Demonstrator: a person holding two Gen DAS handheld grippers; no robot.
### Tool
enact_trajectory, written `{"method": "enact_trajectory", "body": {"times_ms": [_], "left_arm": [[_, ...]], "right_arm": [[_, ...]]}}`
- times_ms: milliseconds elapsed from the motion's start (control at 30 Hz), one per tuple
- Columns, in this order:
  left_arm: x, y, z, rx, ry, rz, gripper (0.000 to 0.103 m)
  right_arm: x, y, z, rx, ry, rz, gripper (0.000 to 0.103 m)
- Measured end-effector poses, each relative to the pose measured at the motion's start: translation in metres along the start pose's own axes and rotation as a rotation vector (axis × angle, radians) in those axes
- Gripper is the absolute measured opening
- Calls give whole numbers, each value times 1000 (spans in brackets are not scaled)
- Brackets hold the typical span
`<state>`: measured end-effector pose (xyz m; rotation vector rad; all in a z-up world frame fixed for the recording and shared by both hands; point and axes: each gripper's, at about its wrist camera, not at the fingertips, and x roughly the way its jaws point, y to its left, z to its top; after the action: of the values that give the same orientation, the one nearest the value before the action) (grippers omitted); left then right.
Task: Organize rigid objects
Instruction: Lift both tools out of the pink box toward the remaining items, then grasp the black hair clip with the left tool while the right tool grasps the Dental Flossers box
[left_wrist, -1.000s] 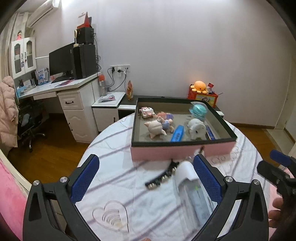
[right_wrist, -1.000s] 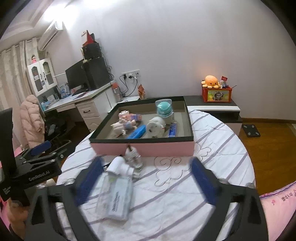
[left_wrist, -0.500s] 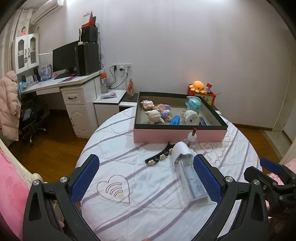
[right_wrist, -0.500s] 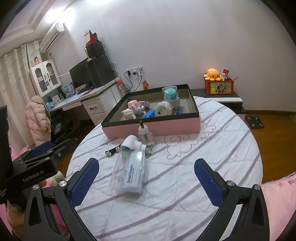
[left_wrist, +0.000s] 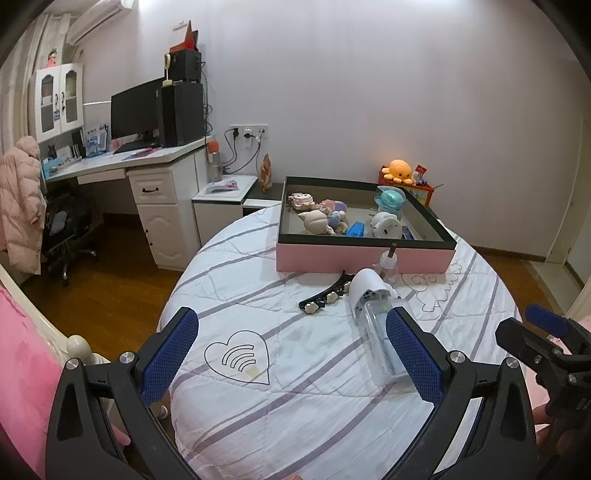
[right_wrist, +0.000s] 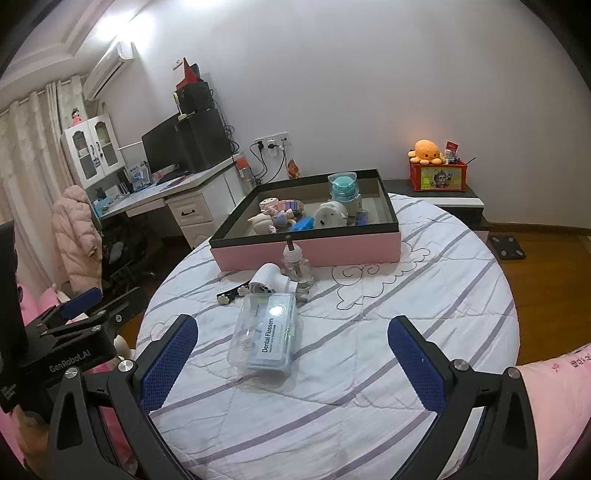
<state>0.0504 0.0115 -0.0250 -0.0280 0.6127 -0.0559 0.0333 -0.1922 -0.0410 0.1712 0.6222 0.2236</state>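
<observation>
Tools, left (left_wrist: 291, 354) and right (right_wrist: 291, 354) (both spread, unladen), above bare quilt (right_wrist: 369, 369); floss box (right_wrist: 264, 332) near table's middle.

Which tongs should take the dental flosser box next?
Right, probably. The dental flosser box lies just ahead of the open right tongs, nearer their left pad. For the left tongs, also open, it sits off behind their right pad.

A round table (right_wrist: 424, 295) under a white quilted cover with purple stripes carries 5 things. At its far side sits a pink tray (right_wrist: 306, 247) with a black rim. Just before it stands a small glass bottle (right_wrist: 293, 264), touching a white plug-in device (right_wrist: 267, 278). A black hair clip (left_wrist: 325, 295) lies beside that, perhaps touching it. Nearer lies a clear floss box (right_wrist: 266, 332).
</observation>
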Motion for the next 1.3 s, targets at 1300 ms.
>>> {"method": "enact_trajectory", "body": {"times_ms": [1300], "left_arm": [[99,8,-9,82,126,23,103]], "right_arm": [[124,6,-20,-87,256,-17,73]]}}
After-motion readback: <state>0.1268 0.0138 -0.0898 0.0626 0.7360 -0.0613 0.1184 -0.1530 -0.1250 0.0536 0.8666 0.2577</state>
